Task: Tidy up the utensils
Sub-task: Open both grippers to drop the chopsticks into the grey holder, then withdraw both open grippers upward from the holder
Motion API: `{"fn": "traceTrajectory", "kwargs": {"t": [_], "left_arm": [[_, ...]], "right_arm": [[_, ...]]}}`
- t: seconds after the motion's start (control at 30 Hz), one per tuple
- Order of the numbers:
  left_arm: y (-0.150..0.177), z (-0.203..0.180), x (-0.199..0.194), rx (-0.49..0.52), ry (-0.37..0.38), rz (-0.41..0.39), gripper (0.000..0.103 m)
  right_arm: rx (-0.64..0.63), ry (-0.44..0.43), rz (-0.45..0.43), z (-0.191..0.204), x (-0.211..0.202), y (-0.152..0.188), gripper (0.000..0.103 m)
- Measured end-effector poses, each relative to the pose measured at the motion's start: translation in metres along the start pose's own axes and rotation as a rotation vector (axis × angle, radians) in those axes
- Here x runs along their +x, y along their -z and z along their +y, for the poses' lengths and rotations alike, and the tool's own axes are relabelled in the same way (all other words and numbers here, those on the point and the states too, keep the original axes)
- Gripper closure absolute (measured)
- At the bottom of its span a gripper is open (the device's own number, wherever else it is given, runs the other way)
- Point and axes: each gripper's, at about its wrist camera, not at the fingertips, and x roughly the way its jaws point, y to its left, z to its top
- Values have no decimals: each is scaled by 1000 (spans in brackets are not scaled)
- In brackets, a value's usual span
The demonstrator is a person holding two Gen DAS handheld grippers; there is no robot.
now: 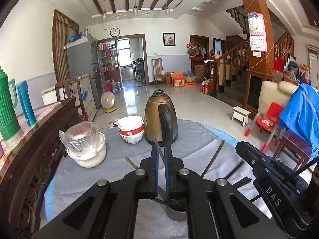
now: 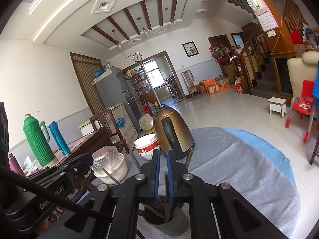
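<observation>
Dark chopstick (image 1: 161, 156) clamped in left tool (image 1: 161, 149); right tool (image 2: 163, 155) pinches another above holder (image 2: 169, 223).

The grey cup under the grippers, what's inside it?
Dark chopsticks stand in the grey cup, leaning different ways. The grippers cover part of the cup, so its bottom and the number of chopsticks stay hidden.

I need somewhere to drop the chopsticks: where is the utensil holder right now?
The grey utensil holder stands on the grey cloth at the near table edge, directly beneath both grippers, in front of the brass kettle, with dark chopsticks already in it.
</observation>
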Motion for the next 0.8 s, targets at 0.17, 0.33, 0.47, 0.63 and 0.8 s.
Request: {"fn": "traceTrajectory", "kwargs": {"t": [0.17,0.33,0.47,0.63,0.8], "left_arm": [[1,-1,-6,28,-30,-4,94],[4,3,-14,38,-71,-20,55],[7,6,-22,55,-105,-24,42],[12,12,-34,65,-149,-31,32],[19,20,-45,70,-188,-11,24]], "right_arm": [[18,-5,-3,0,-7,-2,94],[53,-18,17,-6,-14,-3,90],[90,-24,21,-13,-23,-2,63],[96,2,-42,-20,-41,-1,34],[90,15,-43,-29,-58,0,34]]}}
